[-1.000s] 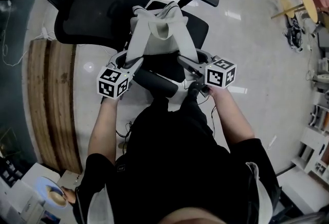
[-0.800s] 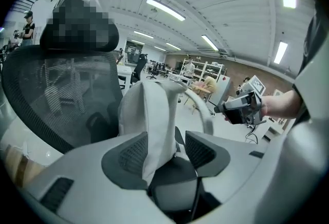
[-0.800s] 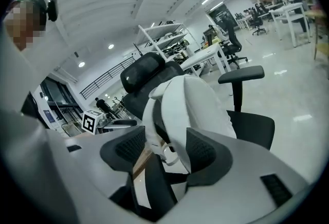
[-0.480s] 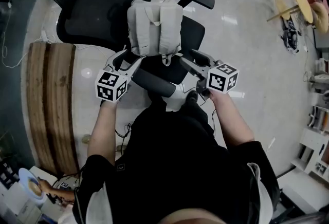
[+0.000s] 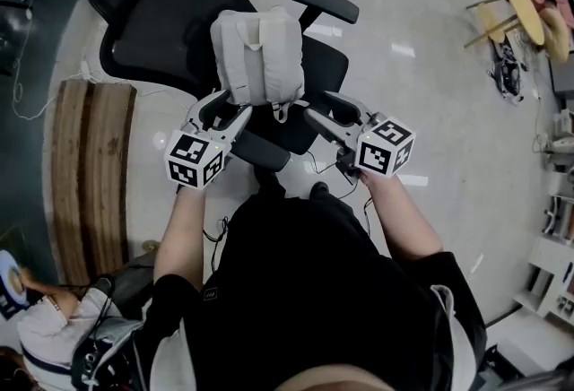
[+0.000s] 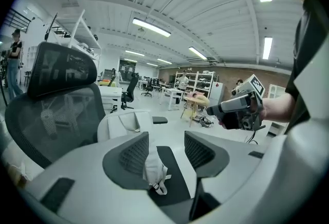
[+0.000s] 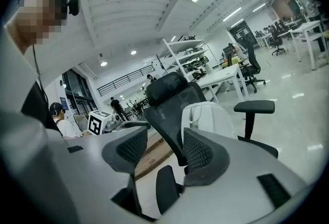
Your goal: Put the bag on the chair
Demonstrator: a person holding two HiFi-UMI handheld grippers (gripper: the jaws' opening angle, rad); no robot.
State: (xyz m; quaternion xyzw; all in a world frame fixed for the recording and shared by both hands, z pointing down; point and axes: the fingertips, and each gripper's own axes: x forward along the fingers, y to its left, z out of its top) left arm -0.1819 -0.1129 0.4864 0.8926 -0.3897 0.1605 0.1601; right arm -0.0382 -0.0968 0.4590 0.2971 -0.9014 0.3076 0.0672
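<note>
The light grey bag point(image 5: 258, 57) stands upright on the seat of the black office chair point(image 5: 161, 13), leaning on the mesh backrest. My left gripper point(image 5: 230, 105) is at the bag's lower left corner and my right gripper point(image 5: 323, 108) at its lower right, both just clear of it. In the left gripper view the jaws point(image 6: 167, 151) are wide apart and closing. A loose strap end point(image 6: 154, 169) shows in the gap, with neither pad pressing it. The right gripper's jaws point(image 7: 164, 151) are also closing, with nothing between them; the bag point(image 7: 208, 117) lies beyond.
The chair's armrests point(image 5: 325, 2) point(image 5: 260, 150) flank the seat. A wooden platform point(image 5: 85, 174) lies on the floor to the left. A seated person point(image 5: 54, 335) is at the lower left. Round tables point(image 5: 529, 4) stand at the far upper right.
A second ago both grippers held the bag's lower sides over the seat. The bag now stands free against the backrest, and both grippers have let go and drawn slightly back.
</note>
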